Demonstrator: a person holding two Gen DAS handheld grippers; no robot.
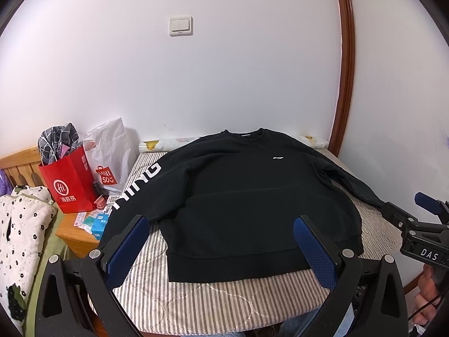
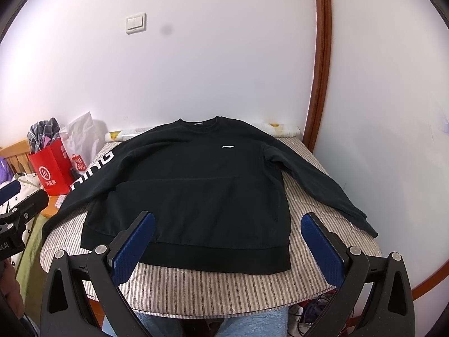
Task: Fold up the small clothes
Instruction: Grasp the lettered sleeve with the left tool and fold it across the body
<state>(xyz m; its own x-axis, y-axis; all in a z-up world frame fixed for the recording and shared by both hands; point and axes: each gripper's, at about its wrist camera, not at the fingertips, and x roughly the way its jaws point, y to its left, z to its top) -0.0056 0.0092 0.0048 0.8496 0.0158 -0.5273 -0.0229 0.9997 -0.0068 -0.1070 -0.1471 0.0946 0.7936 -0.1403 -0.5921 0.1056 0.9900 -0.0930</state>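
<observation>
Nothing folded yet, so I'd call this the very start: the black sweatshirt (image 2: 190, 185) lies flat, front up, on the striped pad (image 2: 196, 289) w/ the neck toward the wall and the hem band nearest me. My left gripper (image 1: 221, 245) hangs over the hem w/ jaws spread wide, nothing btwn them; my right gripper (image 2: 228, 241) is the same, wide and empty, just above the hem's right half. Neither one touches cloth as far as I can tell. Next move, I reckon, is a sleeve: the right sleeve (image 2: 322, 188) runs out diagonally to the pad's edge, cuff near the corner, so I'd go for that cuff and bring it across the chest. The left sleeve (image 2: 89, 177), the one w/ big white letters, droops over the pad's far-left edge toward the red bag (image 2: 52, 168), so it needs lifting back on first. Fabric looks thick and soft, prob. fleece; a faint crease crosses the belly, body otherwise pretty smooth. Small white logo (image 2: 227, 147) on the chest.
</observation>
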